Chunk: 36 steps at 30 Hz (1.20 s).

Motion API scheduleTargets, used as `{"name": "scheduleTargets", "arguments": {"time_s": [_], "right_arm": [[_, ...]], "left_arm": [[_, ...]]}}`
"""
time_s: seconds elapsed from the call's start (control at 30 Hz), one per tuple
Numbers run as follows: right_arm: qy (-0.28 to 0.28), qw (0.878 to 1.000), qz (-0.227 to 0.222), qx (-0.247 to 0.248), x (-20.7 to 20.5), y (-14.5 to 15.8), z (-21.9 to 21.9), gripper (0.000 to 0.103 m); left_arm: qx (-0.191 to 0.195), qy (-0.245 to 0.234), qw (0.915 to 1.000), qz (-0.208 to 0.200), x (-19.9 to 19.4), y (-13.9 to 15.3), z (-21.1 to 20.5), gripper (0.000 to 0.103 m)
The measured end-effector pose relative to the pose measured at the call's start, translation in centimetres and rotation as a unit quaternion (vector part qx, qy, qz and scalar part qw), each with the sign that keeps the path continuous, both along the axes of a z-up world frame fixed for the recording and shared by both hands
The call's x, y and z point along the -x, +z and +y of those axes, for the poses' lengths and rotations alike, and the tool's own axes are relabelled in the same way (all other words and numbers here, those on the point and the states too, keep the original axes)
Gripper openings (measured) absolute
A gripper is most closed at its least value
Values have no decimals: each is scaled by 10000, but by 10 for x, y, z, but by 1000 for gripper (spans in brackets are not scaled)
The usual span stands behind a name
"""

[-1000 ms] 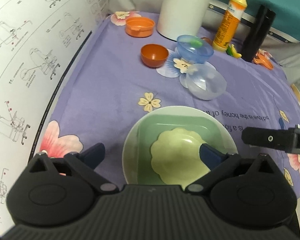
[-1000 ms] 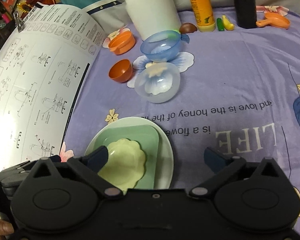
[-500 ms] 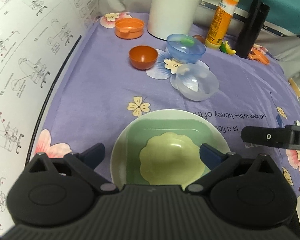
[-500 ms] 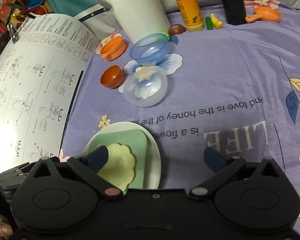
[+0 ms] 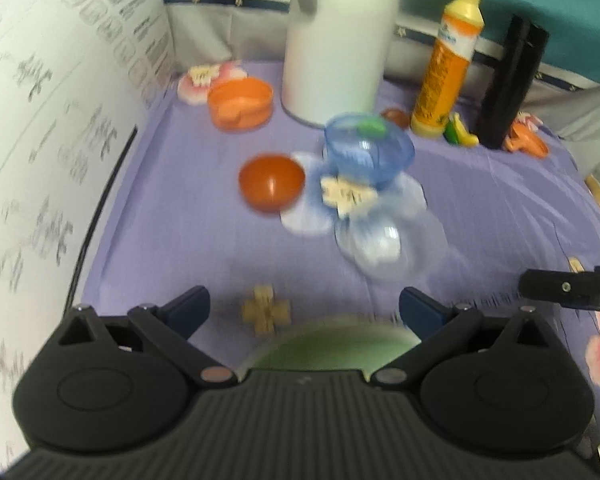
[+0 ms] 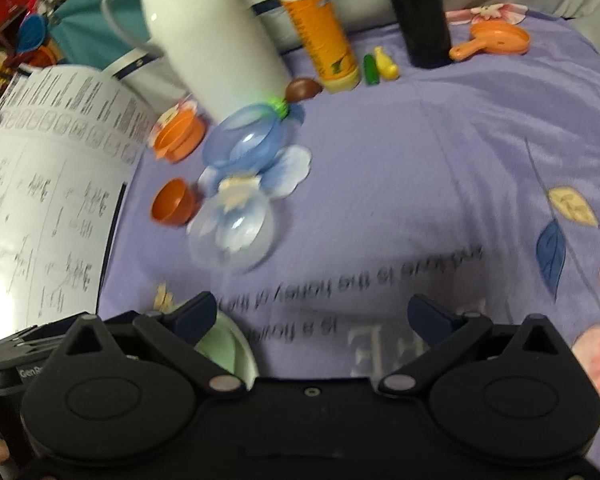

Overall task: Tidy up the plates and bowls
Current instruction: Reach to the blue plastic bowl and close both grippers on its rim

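Though blurred, both grippers, left gripper (image 5: 303, 304) and right gripper (image 6: 311, 312), gape empty.

Bare purple cloth (image 6: 440, 184) lies open from 12 to 3 o'clock in the right wrist view. At 11, the clear bowl (image 6: 234, 236), blue bowl (image 6: 246, 142) and orange bowl (image 6: 172, 202) crowd together; the paper sheet (image 6: 40, 200) walls off 9 o'clock.

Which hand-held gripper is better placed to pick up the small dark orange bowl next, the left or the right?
Probably the left hand-held gripper. It is open and the dark orange bowl lies almost straight ahead of it. From the right hand-held gripper, also open, the bowl sits far to the left.
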State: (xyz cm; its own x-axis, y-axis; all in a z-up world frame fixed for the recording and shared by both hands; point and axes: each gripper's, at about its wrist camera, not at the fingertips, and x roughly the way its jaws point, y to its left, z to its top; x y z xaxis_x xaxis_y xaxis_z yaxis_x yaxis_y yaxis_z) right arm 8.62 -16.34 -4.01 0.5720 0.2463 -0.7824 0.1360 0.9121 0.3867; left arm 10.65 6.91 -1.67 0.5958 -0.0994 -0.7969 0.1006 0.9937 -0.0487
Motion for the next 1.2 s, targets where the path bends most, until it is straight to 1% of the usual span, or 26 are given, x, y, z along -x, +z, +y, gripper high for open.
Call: {"name": "scheduleTargets", "arguments": {"time_s": [0.23,0.47,0.53,0.6,0.63,0.67,0.73,0.8,0.83,0.93,1.0,1.03,1.1,1.13,1.2], "right_arm": [[-101,9999,-54,96,-47,6,-10,103],[-221,9997,-59,-69,-101,5,-9,103],[-255,9996,-69,-123,-116,4,-6,101],[-293,9994,-38,-171,-131,2,-4,97],[-310,9994,-12,-169,-137,0,-2,94],[-305,9994,18,-180,-145,-2,1,89],[-266,9991,70,-315,-161,-7,6,88],[-249,9987,119,-423,-172,-13,10,79],[-246,9986,145,-434,-177,-15,13,77],[-221,9986,196,-443,-193,-25,21,67],[-177,9987,232,-419,-201,-30,26,55],[-156,9987,250,-411,-204,-33,28,51],[-118,9986,292,-421,-209,-40,32,36],[-112,9985,308,-433,-210,-44,34,34],[-90,9985,318,-443,-212,-49,36,23]], "left_arm": [[154,190,9996,-166,-60,3,-1,103],[206,315,9990,-221,-115,-3,-8,101],[162,273,9992,-236,-127,-4,-13,98],[80,201,9995,-245,-138,-7,-18,95],[51,167,9996,-241,-142,-9,-21,94],[13,127,9997,-217,-147,-12,-24,91],[-24,97,9998,-153,-156,-17,-29,85],[4,64,10000,-75,-163,-22,-31,77],[19,40,10000,-33,-166,-25,-33,75],[18,-11,10000,74,-174,-32,-39,67],[66,-47,9998,181,-179,-38,-42,57],[109,-66,9996,233,-181,-41,-43,55],[129,-95,9995,286,-182,-46,-46,47],[125,-110,9994,312,-183,-48,-47,44],[142,-134,9991,377,-185,-51,-49,30]]}}
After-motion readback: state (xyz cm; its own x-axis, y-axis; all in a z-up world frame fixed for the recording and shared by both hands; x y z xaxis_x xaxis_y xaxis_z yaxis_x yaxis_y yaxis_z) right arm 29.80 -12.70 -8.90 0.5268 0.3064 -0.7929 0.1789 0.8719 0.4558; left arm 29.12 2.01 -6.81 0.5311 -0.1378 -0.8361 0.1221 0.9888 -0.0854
